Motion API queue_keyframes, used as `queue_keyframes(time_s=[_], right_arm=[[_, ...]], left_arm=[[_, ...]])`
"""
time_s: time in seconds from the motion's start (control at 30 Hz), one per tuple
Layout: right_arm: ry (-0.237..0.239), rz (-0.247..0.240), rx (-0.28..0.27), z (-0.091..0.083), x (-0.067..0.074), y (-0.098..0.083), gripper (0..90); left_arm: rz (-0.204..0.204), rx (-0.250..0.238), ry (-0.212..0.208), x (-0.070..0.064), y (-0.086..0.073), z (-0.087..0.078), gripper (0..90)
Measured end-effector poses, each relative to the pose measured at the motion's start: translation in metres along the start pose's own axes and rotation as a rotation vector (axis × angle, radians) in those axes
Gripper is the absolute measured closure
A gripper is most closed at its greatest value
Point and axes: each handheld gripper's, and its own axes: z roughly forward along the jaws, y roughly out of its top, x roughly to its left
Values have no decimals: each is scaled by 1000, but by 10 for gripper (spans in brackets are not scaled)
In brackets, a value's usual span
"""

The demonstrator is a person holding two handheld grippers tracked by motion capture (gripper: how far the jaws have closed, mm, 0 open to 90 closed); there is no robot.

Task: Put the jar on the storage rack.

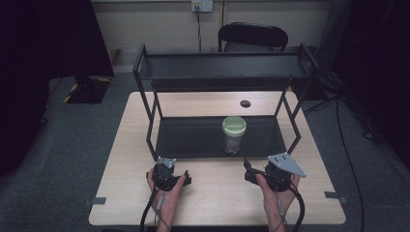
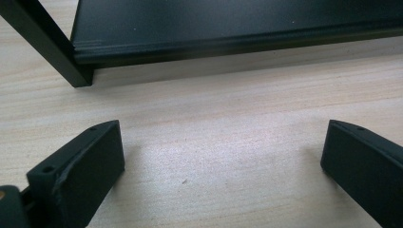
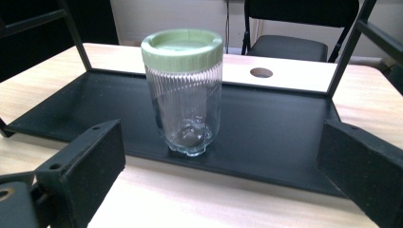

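Left hand-held gripper (image 1: 169,175) and right hand-held gripper (image 1: 261,173) low over pale wooden surface (image 1: 217,193), jaws spread, facing black metal two-tier shelf (image 1: 169,140) and ribbed, green-lidded glass jar (image 1: 234,134).

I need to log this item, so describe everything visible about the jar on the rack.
The jar is clear ribbed glass, round, with a pale green screw lid closed on top. It looks empty. It stands upright on the lower shelf of the black metal rack, near the shelf's front edge and right of its middle. Nothing else touches it; the right gripper faces it with jaws spread, well short of it.
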Motion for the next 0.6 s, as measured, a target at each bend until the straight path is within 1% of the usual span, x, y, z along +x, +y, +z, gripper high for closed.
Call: queue_keyframes(time_s=[0.2, 0.23, 0.27, 0.33, 0.43, 0.53, 0.6], right_arm=[[-9, 7, 13, -3, 1, -11, 15], [-7, 6, 8, -3, 1, -13, 15], [-7, 2, 4, -3, 1, -15, 15], [-22, -10, 8, -2, 1, -20, 15], [-24, -2, 18, -1, -2, -28, 15], [-29, 4, 40, 2, -4, -34, 15], [-40, 3, 50, 4, -5, -38, 15]], left_arm=[[0, 0, 0, 0, 0, 0, 1], [0, 0, 0, 0, 0, 0, 1], [0, 0, 0, 0, 0, 0, 1], [0, 0, 0, 0, 0, 0, 1], [0, 0, 0, 0, 0, 0, 1], [0, 0, 0, 0, 0, 0, 1], [0, 0, 0, 0, 0, 0, 1]])
